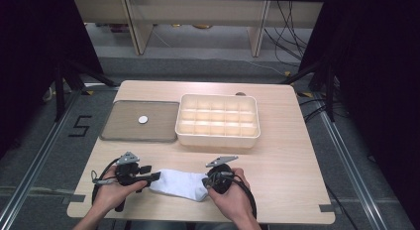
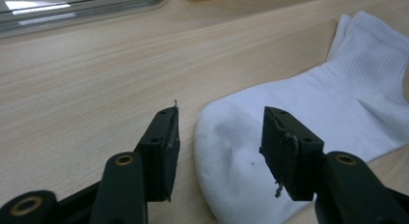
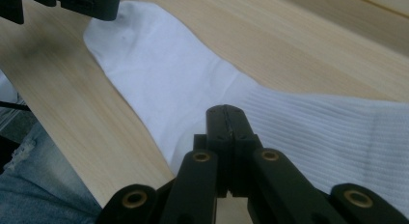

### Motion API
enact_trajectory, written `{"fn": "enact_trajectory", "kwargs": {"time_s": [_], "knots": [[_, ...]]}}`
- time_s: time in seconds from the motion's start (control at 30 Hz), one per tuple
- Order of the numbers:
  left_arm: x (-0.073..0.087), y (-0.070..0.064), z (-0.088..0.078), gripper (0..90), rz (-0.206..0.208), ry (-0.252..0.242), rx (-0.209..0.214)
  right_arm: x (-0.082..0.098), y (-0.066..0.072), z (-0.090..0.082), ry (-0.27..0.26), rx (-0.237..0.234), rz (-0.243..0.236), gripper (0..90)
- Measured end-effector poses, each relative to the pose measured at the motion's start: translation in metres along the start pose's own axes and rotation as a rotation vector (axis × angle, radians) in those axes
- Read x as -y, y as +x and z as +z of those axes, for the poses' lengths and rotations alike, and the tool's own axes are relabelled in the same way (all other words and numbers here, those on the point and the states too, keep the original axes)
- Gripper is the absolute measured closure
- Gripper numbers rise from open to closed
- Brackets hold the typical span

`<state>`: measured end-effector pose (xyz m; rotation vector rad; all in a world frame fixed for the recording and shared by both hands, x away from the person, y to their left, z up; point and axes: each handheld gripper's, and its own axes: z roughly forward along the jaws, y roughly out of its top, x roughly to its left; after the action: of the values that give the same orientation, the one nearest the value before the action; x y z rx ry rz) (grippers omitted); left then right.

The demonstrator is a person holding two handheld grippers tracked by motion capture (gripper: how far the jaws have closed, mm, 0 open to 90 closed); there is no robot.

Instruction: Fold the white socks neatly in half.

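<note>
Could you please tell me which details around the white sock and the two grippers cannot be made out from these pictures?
- High view: the ribbed cuff of the sock lies under the right gripper and hand.
- Right gripper view: the shut jaws stand over the sock; whether fabric is pinched is hidden.
- Left gripper view: the open left gripper straddles the toe; its underside is unseen.
- High view: the divided box has compartments too small to check.

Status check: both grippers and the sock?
Left gripper open, jaws astride sock toe. Right gripper shut over the cuff end. Sock flat on table; nothing in the way.
</note>
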<state>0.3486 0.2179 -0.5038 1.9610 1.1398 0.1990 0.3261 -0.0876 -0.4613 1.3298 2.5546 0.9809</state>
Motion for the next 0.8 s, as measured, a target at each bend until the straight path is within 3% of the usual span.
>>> {"fn": "enact_trajectory", "kwargs": {"time_s": [0.1,0.13,0.2,0.23,0.33,0.37,0.43,0.47,0.53,0.6,0.73,0.8], "knots": [[0.001,-0.001,0.003,48.4,-0.025,-0.001,0.003,-0.003,0.003,0.002,0.001,-0.003,-0.012,90.0],[0.003,0.0,0.004,48.8,0.002,0.027,-0.004,-0.005,0.007,0.005,0.009,-0.02,-0.017,90.0],[0.005,-0.002,0.006,49.3,-0.017,0.016,-0.005,-0.005,0.009,0.006,0.016,-0.025,-0.013,90.0],[0.005,-0.001,0.005,49.9,-0.001,0.034,-0.01,-0.006,0.011,0.007,0.016,-0.028,-0.019,90.0],[0.009,-0.002,0.004,52.7,-0.006,0.073,-0.013,-0.011,0.016,0.013,0.027,-0.043,-0.035,89.4],[0.009,-0.002,0.004,53.2,-0.006,0.073,-0.013,-0.013,0.016,0.015,0.026,-0.045,-0.052,89.2],[0.009,-0.004,0.005,54.5,-0.012,0.071,-0.023,-0.015,0.019,0.016,0.034,-0.048,-0.039,89.0],[0.009,-0.003,0.005,59.8,0.011,0.082,-0.021,-0.019,0.022,0.017,0.036,-0.048,-0.058,88.5],[0.009,-0.004,0.006,63.3,0.014,0.078,-0.026,-0.02,0.023,0.018,0.037,-0.047,-0.054,88.2],[0.01,-0.006,0.005,73.3,0.016,0.083,-0.036,-0.023,0.027,0.02,0.037,-0.058,-0.06,87.3],[0.012,-0.005,0.006,79.9,-0.002,0.072,-0.009,-0.025,0.031,0.024,0.044,-0.064,-0.071,86.3],[0.012,-0.006,0.006,80.8,-0.004,0.072,-0.006,-0.025,0.033,0.024,0.061,-0.054,-0.051,86.0]]}}
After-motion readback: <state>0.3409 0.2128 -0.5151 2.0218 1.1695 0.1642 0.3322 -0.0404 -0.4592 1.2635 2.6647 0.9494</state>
